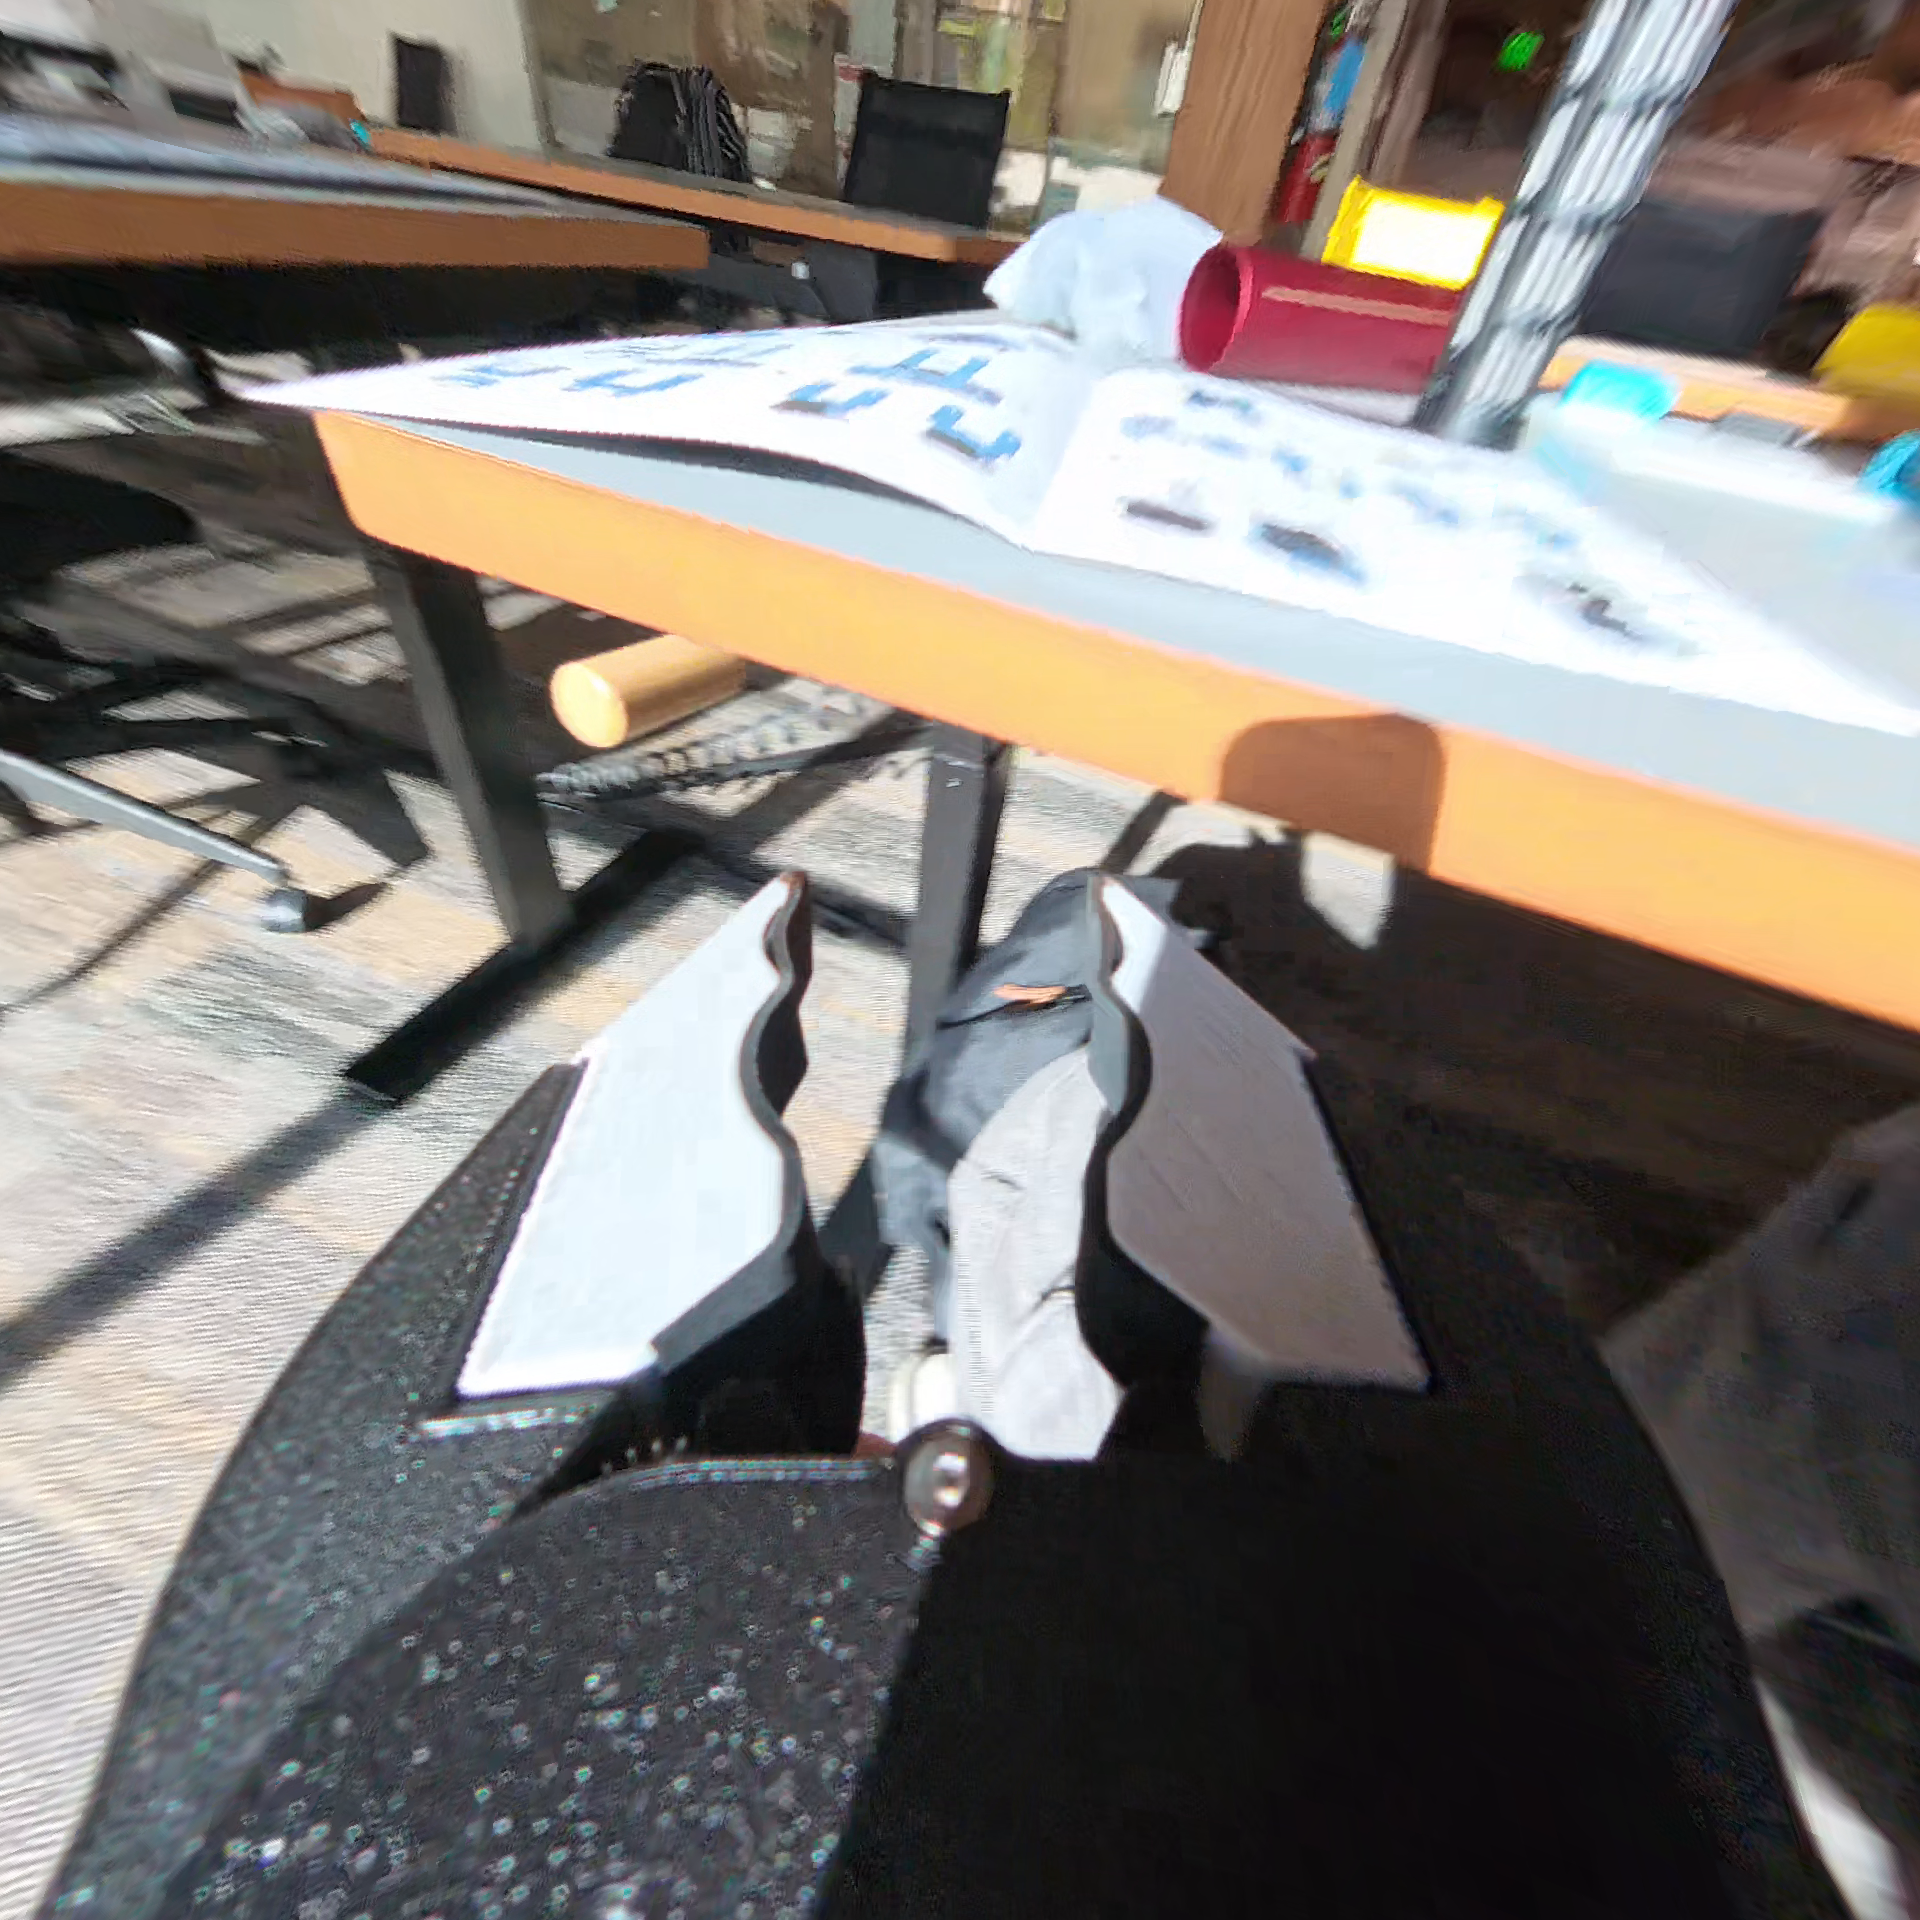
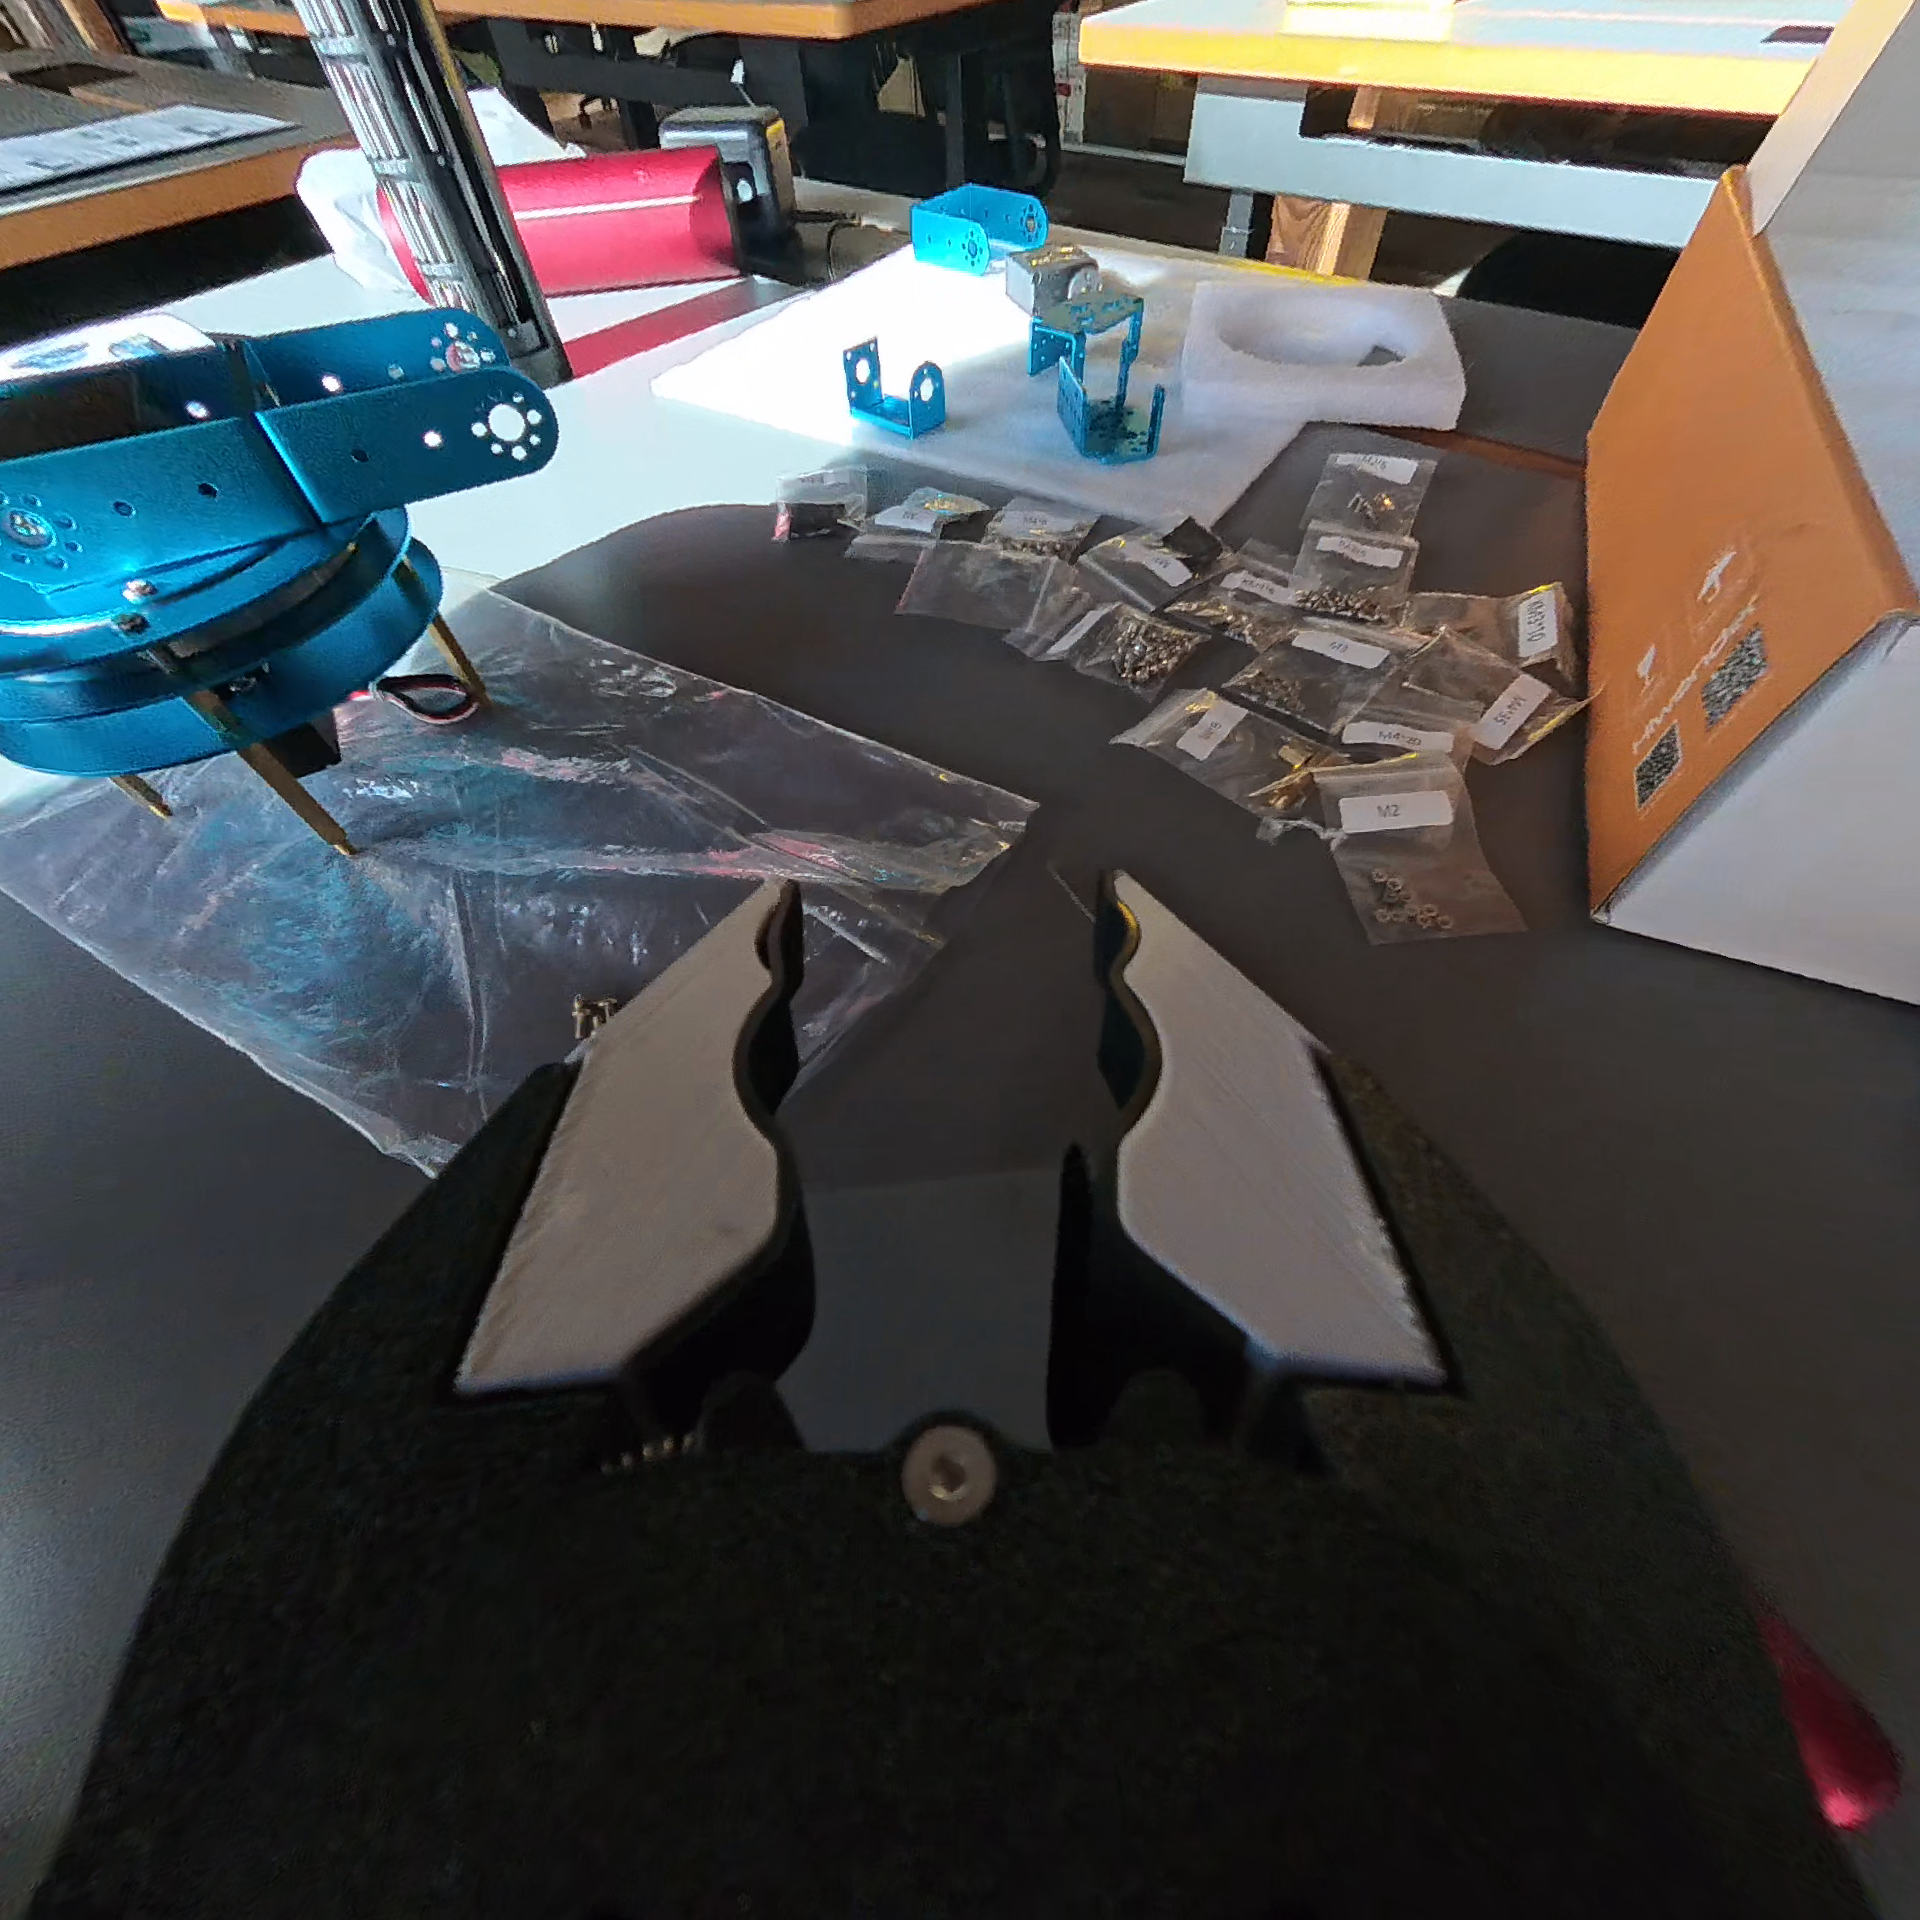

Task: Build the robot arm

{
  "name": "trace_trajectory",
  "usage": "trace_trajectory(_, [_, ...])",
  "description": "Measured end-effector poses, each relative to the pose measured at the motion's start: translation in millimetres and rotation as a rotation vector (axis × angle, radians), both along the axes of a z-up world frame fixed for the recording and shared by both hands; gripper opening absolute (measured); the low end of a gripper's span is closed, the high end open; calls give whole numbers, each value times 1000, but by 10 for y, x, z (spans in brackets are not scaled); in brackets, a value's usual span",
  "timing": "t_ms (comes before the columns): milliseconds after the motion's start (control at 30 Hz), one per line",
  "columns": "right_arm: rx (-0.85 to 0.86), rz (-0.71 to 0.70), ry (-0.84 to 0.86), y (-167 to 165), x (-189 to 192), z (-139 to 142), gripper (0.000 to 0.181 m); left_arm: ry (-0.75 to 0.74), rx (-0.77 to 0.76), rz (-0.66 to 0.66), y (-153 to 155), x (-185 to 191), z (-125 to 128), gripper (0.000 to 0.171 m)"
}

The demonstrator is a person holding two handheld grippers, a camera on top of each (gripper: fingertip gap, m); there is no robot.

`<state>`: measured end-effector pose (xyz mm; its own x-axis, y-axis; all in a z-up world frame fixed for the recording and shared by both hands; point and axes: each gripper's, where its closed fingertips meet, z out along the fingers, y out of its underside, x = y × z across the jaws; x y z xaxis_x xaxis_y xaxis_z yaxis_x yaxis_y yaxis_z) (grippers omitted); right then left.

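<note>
In my right wrist view, the grey tabletop (image 2: 1039, 1049) carries a clear plastic bag (image 2: 499, 831) lying flat. A blue metal turntable assembly (image 2: 208, 582) stands on brass legs at the bag's left end. Small labelled bags of screws (image 2: 1247, 644) lie clustered to the right, near an orange-and-white cardboard box (image 2: 1745, 644). Beyond them, a white foam sheet (image 2: 935, 416) bears blue metal brackets (image 2: 1101, 384). A red cylinder (image 2: 613, 223) lies on its side farther back.

In my left wrist view, the tabletop's orange edge (image 1: 935, 634) shows, with printed paper sheets (image 1: 1247, 499) spread on top.
</note>
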<state>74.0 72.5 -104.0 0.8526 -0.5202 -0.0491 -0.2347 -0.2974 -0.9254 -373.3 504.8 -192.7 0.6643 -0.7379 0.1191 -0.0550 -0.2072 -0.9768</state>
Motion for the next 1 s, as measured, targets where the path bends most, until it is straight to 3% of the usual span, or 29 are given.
trace_trajectory(67, [-2, -6, -1, -4, 10, -2, 55, 87, -3, 34, 119, -56, -140, 48])
trace_trajectory(167, [-15, -31, -42, -23, 23, 20, 53, 5, -57, -19, 67, -15, -5, 50])
trace_trajectory(400, [-85, -73, -88, -36, 67, -30, 52, 13, -44, -35, -38, -230, -1, 50])
trace_trajectory(533, [-90, -68, -82, -29, 69, -45, 51, 21, -106, -57, -53, -196, -100, 50])
trace_trajectory(1000, [-157, -15, -111, 48, -5, -115, 50, 128, -45, -90, -177, 26, -178, 50])
